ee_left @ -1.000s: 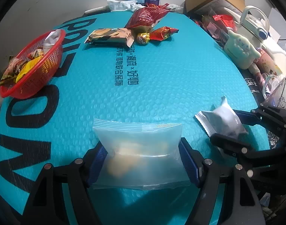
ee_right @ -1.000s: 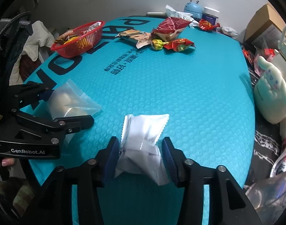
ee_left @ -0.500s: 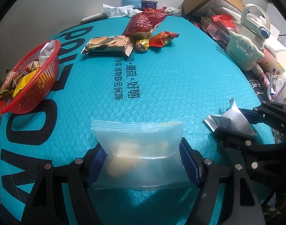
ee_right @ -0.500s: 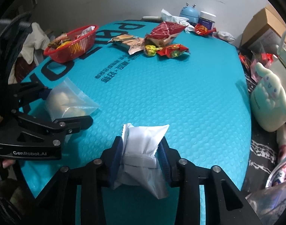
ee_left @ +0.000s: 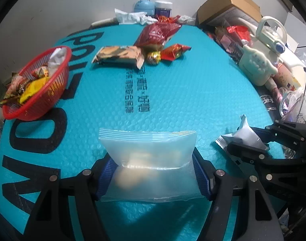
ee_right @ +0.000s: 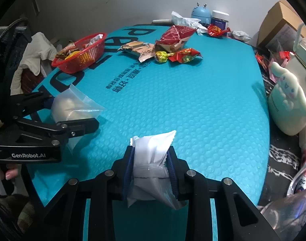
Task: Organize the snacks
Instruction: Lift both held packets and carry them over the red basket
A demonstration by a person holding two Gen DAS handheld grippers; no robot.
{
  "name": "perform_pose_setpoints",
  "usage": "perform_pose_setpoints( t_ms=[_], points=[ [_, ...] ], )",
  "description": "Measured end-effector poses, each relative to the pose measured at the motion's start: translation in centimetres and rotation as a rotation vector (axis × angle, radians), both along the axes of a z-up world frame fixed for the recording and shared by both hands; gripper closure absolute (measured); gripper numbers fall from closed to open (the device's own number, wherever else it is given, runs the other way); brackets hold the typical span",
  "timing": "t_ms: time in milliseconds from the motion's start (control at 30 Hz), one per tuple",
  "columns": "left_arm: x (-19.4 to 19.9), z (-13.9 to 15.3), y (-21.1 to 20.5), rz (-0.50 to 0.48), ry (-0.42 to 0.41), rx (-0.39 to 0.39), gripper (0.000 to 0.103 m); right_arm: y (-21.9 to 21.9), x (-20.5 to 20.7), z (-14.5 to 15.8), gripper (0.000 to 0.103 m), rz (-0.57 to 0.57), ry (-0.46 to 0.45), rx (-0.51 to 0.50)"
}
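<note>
The left tongs (ee_left: pixel 153 172) straddle a clear pouch (ee_left: pixel 150 164) holding pale round pieces. Their blue pads sit against the pouch's two side edges and the jaws are closing on it, low in the left wrist view at about 6 o'clock. The pouch rests on the teal bubble-textured tabletop (ee_left: pixel 193 92).

The right tongs (ee_right: pixel 149 172) clamp a white wrapped snack (ee_right: pixel 153 152); the wrapper is pinched and creased between the blue pads while the jaws are closing further. Its serrated top corner sticks up above the fingers. In the left wrist view the same white packet shows at about 3 o'clock, just beside the clear pouch.

A red basket (ee_left: pixel 40 84) stands at about 9 o'clock near the tabletop's edge, with several wrapped snacks already inside it. Toward 12 o'clock lies a loose cluster: a brown biscuit packet (ee_left: pixel 118 57), a dark red bag (ee_left: pixel 157 34), a gold-wrapped candy (ee_left: pixel 153 57) and a red candy wrapper (ee_left: pixel 175 51), touching or nearly touching one another.

Off the tabletop at about 2 o'clock stands a cream character-shaped object (ee_left: pixel 255 68), with a cardboard box (ee_left: pixel 229 6) behind it.
</note>
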State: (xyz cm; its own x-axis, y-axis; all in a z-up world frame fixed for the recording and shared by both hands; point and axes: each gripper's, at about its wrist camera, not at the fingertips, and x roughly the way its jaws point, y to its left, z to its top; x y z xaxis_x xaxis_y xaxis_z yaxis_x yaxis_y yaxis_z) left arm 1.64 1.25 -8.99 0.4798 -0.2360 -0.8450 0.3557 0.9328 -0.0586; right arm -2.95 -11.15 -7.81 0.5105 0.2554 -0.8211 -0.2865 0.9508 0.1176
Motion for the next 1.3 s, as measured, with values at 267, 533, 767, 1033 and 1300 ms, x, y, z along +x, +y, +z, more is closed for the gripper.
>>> perform_pose_setpoints(
  t_ms=[267,533,767,1033,1300],
  points=[
    [-0.3,2.0,0.2,-0.001,-0.039,-0.032,0.033,0.3,-0.2,1.7,0.072,0.029,-0.035,-0.005],
    [-0.3,4.5,0.9,0.012,-0.104,-0.055,0.033,1.5,0.2,4.0,0.072,0.082,-0.094,-0.032],
    [-0.5,7.5,1.5,0.022,-0.187,-0.069,0.033,2.3,0.5,6.5,0.072,0.102,-0.166,-0.041],
    [-0.4,10.8,2.3,0.041,-0.274,-0.081,0.033,3.1,1.4,9.4,0.072,0.110,-0.234,-0.020],
    [0.2,13.8,3.2,0.051,-0.347,-0.090,0.033,3.9,2.6,12.1,0.072,0.122,-0.297,-0.003]
  ],
)
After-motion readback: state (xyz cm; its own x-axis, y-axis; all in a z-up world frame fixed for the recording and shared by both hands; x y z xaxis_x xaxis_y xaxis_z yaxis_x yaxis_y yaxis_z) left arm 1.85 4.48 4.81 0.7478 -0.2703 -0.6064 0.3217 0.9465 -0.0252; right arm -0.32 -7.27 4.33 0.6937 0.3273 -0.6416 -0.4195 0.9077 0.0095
